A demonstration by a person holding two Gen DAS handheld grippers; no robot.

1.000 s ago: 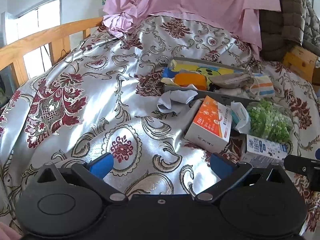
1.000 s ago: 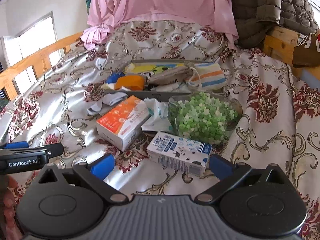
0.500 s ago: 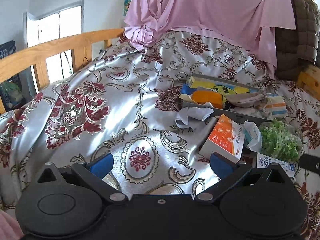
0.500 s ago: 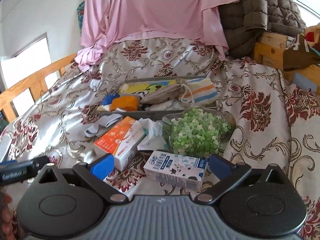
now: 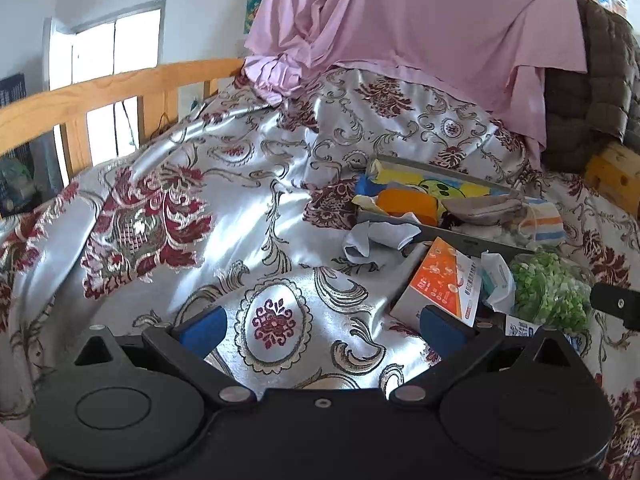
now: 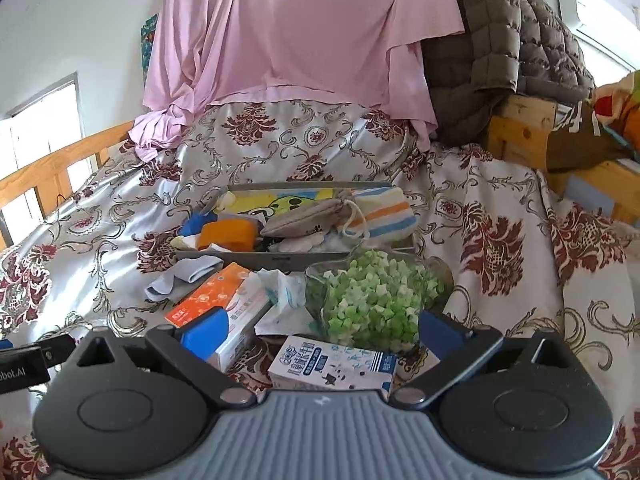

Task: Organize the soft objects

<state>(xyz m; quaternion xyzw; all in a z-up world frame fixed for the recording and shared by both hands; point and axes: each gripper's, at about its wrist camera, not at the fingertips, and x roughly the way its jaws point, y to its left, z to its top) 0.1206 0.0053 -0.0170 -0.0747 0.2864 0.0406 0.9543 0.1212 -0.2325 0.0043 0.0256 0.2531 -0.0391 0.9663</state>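
A grey tray [image 6: 304, 258] on the bed holds soft items: an orange cloth [image 6: 228, 234], a striped cloth [image 6: 384, 212], a grey drawstring pouch [image 6: 304, 216]. The tray also shows in the left wrist view [image 5: 460, 238]. A pale grey sock [image 5: 376, 238] lies on the bedspread just in front of it, also seen in the right wrist view [image 6: 184, 278]. My left gripper [image 5: 320, 330] is open and empty above the bedspread, well short of the sock. My right gripper [image 6: 320, 334] is open and empty over a milk carton [image 6: 332, 364].
An orange tissue box [image 6: 220, 308], a crumpled tissue pack [image 6: 284, 300] and a glass bowl of green paper stars [image 6: 376, 300] lie in front of the tray. A wooden rail [image 5: 100, 92] runs along the left. A pink sheet [image 6: 300, 40] and a quilted jacket [image 6: 508, 48] hang behind.
Both grippers have pulled back and tilted upward, so the objects look smaller and lower in view. Nothing was taken hold of.
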